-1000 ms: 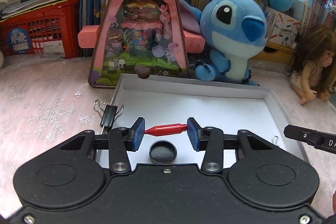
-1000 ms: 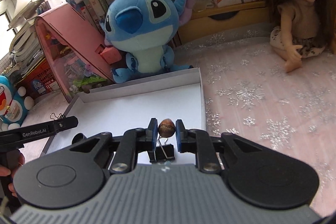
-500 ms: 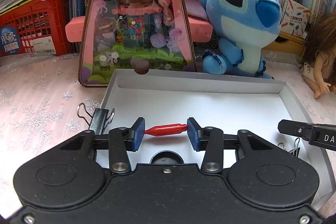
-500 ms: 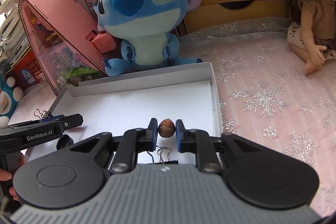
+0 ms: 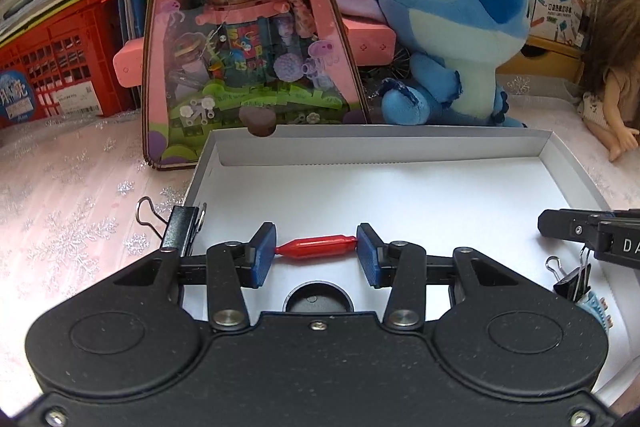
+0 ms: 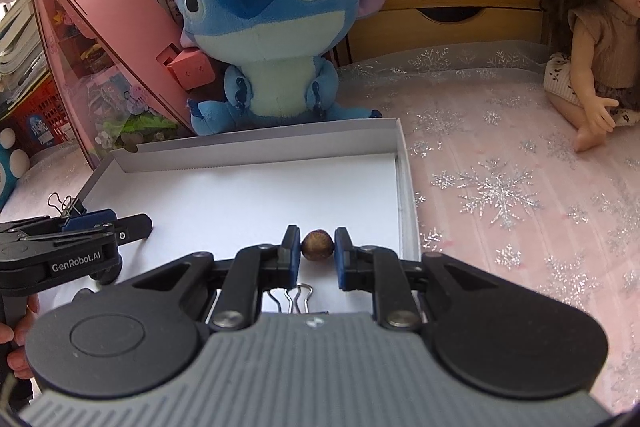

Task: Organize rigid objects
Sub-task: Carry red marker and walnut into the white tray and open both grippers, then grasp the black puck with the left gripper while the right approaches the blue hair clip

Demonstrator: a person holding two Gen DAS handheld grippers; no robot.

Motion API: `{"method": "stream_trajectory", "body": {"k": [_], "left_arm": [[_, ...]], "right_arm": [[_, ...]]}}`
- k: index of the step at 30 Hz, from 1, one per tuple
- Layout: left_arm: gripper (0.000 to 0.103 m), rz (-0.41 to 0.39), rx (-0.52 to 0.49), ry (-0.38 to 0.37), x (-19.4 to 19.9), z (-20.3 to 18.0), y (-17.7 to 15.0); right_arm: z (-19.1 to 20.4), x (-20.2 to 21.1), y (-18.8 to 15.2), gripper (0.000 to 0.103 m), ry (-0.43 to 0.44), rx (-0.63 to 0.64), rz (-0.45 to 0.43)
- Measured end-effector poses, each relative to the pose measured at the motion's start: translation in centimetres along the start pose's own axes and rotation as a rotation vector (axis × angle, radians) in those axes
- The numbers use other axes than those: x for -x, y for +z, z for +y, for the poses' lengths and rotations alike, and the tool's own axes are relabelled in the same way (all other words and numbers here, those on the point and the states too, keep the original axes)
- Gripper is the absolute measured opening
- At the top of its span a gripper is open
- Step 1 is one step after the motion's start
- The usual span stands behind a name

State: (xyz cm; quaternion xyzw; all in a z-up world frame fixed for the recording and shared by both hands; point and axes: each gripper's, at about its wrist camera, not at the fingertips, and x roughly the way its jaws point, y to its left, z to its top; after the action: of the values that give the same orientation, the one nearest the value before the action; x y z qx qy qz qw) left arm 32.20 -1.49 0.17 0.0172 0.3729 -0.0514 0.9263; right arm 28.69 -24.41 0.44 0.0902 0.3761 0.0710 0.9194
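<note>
A slim red capsule point(image 5: 316, 248) and a round brown nut point(image 6: 317, 245) hang over the white box point(image 5: 376, 139).

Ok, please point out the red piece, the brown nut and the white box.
red piece point(image 5: 316, 247), left wrist view, middle of its body.
brown nut point(image 6: 317, 245), right wrist view, its front face.
white box point(image 6: 260, 151), right wrist view, far wall.

Bright daylight; sharp focus (fisheye-curved edges)

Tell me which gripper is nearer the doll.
Right. The right gripper, shut on a nut, sits by the tray's doll-side edge. The left gripper, holding a red piece, is over the tray's far side from the doll.
</note>
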Motion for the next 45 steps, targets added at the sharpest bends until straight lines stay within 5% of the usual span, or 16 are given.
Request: {"method": "stream_trajectory", "body": {"k": [8, 11, 14, 19, 30, 45], "left_arm": [[0.043, -0.001, 0.035, -0.010, 0.3, 0.4, 0.0], [0.053, -0.005, 0.076, -0.016, 1.1, 1.0, 0.0], [0.059, -0.023, 0.086, -0.021, 2.5, 1.2, -0.2], [0.080, -0.096, 0.066, -0.030, 6.1, 0.9, -1.2], [0.084, -0.173, 0.028, -0.106, 14.5, -0.7, -6.8], [0.085, -0.212, -0.021, -0.132, 20.6, -2.2, -16.6]], "right_arm": [[-0.2, 0.3, -0.1, 0.028, 0.016, -0.012, -0.016], [-0.5, 0.9, -0.4, 0.029, 0.033, -0.048, -0.036], [-0.5, 1.9, -0.8, 0.047, 0.044, -0.060, -0.060], [0.2, 4.6, -1.8, 0.057, 0.049, -0.027, -0.113], [1.7, 10.8, -6.3, 0.076, 0.056, 0.058, -0.194], [2.0, 15.6, -14.2, 0.084, -0.019, 0.137, -0.244]]}}
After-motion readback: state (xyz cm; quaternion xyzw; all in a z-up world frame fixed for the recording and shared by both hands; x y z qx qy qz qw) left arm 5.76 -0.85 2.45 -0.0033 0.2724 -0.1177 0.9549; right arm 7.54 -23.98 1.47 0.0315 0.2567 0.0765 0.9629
